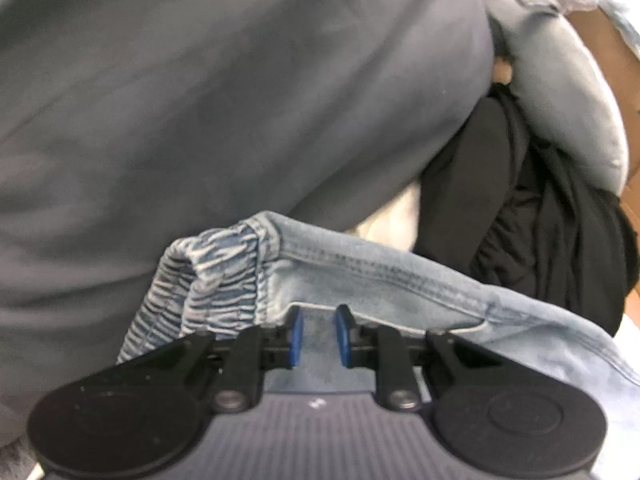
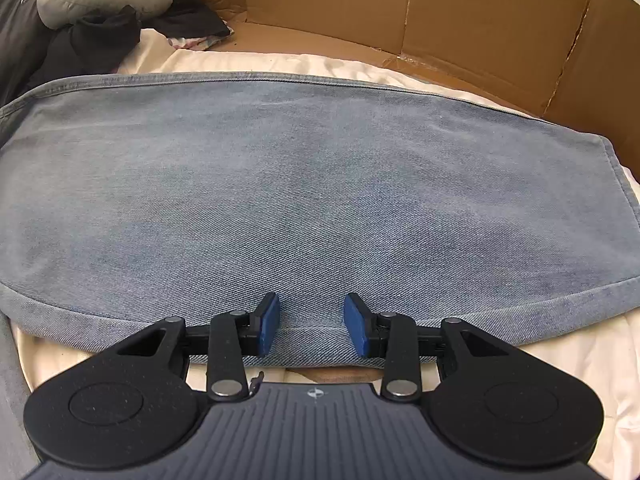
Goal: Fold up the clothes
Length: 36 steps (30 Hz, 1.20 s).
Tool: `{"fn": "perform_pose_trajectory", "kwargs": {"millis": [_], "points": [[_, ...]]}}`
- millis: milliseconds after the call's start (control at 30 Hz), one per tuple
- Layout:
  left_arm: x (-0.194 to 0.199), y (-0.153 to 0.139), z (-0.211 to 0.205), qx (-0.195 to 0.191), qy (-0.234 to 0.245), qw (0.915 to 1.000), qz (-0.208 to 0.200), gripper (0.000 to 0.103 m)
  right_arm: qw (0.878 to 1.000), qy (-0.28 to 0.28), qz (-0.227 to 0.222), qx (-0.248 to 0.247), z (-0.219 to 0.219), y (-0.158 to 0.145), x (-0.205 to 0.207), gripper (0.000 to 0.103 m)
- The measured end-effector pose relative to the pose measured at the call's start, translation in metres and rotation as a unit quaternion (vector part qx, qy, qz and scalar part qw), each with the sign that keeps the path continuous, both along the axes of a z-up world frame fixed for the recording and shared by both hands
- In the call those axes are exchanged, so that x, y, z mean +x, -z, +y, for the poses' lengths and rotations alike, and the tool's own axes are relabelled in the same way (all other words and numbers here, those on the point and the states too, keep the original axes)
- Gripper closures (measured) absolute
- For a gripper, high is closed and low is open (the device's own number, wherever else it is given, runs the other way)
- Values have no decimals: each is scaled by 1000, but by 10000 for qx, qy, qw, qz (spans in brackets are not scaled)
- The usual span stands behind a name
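Note:
Light blue jeans (image 2: 300, 184) lie flat in a wide folded panel on a cream sheet (image 2: 568, 360). My right gripper (image 2: 311, 324) is open, and its blue pads (image 2: 269, 322) straddle the near edge of the denim. In the left wrist view, the jeans' elastic waistband (image 1: 208, 280) and a stitched pocket edge (image 1: 380, 276) bunch up right at my left gripper (image 1: 319, 334). Its pads (image 1: 296, 334) stand close together with denim pressed between them. The view is slightly blurred.
A big grey cloth (image 1: 200, 100) fills the left wrist view behind the waistband. Black clothing (image 1: 540, 220) and a pale grey padded item (image 1: 560, 92) lie to its right. Cardboard walls (image 2: 400, 12) ring the sheet's far side. A pile of dark clothes (image 2: 92, 48) sits at the far left.

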<state>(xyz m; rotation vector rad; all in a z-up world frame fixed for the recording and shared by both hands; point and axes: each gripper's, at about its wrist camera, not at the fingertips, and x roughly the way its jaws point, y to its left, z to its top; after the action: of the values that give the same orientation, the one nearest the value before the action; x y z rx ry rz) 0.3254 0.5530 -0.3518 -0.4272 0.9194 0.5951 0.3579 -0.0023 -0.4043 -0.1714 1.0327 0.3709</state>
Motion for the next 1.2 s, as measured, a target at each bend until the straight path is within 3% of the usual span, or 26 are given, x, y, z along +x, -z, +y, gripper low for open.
{"fn": "perform_pose_trajectory", "kwargs": {"millis": [133,300,467,767,933,1067,1200], "points": [[11,17,8,21,-15,9999,158,84,10000,0,-10,-12,0,0,-1,60],[7,11,4,64,-129,9998,146,86,10000,5,-41,38,2,-7,-3,60],[-6,-5,-16,140,143,9997,101,74,9998,-10,-122,132,4,-19,-8,60],[-24,-9,-67,-29,764,9970,130,74,9989,-286,-198,316,22,-35,-20,60],[-31,0,-94,-103,965,9950,234,74,9992,-377,33,146,31,-20,-21,61],[-45,3,-102,-32,1240,9916,355,74,9984,-536,-63,-148,31,-15,-22,60],[-71,12,-112,26,1395,9886,567,74,9983,-457,68,-359,30,-15,-11,52]]}}
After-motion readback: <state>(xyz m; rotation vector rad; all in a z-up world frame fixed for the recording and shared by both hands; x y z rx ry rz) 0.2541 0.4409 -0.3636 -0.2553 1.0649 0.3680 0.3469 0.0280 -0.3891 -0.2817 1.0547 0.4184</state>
